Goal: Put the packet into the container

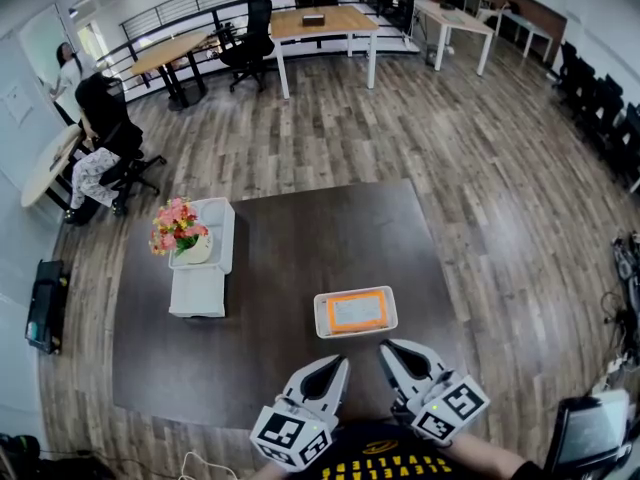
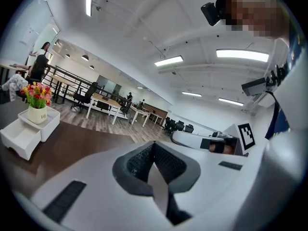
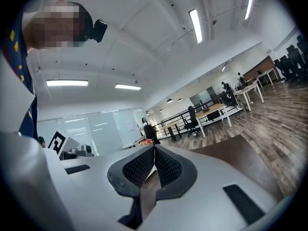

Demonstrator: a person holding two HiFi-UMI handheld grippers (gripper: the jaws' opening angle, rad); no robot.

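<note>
Orange packet: lies flat inside the white container on the dark table, just ahead of both grippers.
Head view only: packet and container show here and in neither gripper view.
Left gripper: fingers pressed together, holding nothing, as its own view shows.
Right gripper: fingers closed tip to tip and empty.
Left gripper view: looks across the table to the flowers on a white drawer unit; the right gripper's marker cube shows at right.
Right gripper view: table corner, wood floor, distant desks and chairs.
Around: the drawer unit stands well apart, left of the container.
In the way: each gripper's white body fills the lower half of its own view.
Cut off: both grippers' rear ends at the head view's bottom edge.
</note>
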